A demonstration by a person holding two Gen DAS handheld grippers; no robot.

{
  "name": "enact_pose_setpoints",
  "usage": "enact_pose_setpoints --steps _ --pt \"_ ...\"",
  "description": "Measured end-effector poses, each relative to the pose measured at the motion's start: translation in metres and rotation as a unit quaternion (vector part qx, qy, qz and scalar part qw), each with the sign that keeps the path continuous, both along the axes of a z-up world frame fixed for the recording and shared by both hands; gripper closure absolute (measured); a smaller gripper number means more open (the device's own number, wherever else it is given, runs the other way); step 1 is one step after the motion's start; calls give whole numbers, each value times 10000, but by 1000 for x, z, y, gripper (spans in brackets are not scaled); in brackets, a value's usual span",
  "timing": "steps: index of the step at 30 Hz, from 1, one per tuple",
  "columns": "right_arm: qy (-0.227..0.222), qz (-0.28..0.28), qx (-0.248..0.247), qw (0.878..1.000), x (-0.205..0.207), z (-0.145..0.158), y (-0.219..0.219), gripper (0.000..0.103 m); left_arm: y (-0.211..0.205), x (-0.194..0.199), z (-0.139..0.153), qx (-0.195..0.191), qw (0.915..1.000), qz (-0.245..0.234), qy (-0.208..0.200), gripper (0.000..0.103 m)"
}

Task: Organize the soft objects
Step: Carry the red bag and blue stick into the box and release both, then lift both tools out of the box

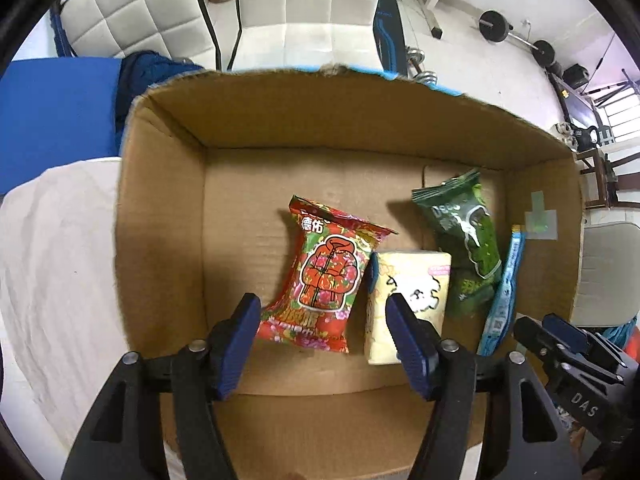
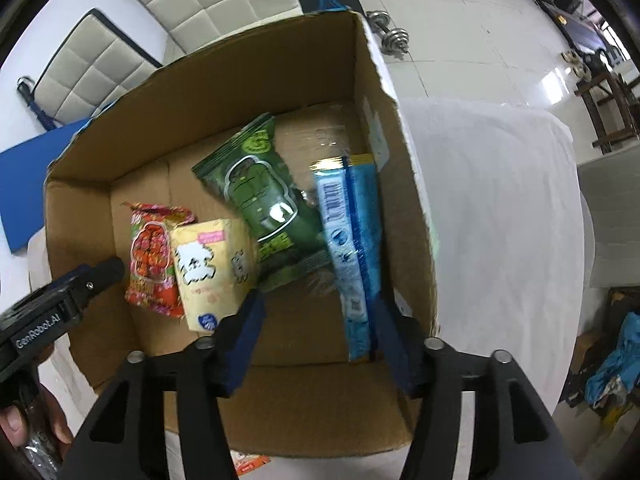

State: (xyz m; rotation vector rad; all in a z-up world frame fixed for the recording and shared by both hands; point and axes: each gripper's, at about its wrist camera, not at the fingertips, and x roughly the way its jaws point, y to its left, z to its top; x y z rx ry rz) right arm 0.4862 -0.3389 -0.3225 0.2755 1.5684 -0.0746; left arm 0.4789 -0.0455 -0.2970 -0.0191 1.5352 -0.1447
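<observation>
An open cardboard box holds a red packet, a pale yellow tissue pack, a green packet and a blue packet that leans on the right wall. My left gripper is open and empty above the box's near side, its fingers either side of the red packet's lower end. My right gripper is open over the box's near right part; the blue packet lies by its right finger. It also shows in the left wrist view.
The box stands on a white cloth-covered table. A blue mat and dark blue cloth lie behind the box. White padded chairs stand beyond. Dumbbells lie on the tiled floor.
</observation>
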Motion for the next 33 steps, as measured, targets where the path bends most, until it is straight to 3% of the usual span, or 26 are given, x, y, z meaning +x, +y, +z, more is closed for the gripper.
enact_pose_setpoints --steps 4,13,17,21,22,27,33 --pt "-47 207 -44 9998 -12 8 15 29 2 -17 18 -32 9998 -73 -197 34" --pt "-174 602 -154 9979 -40 25 41 29 4 -47 54 106 9978 -131 -641 32" --pt "-252 699 -207 9970 -48 33 48 28 14 -55 60 166 9962 28 -857 14" --pt "-322 672 -82 9972 -58 41 49 7 23 -64 65 162 9941 180 -1056 4" --pt "-367 667 -106 9970 -61 44 49 7 25 -67 66 136 9939 213 -1074 3" --pt "-637 712 -363 9948 -74 61 50 0 30 -84 76 154 9907 406 -1286 1" --pt "-1194 798 -620 9877 -98 95 52 0 25 -112 102 116 9814 342 -1884 0"
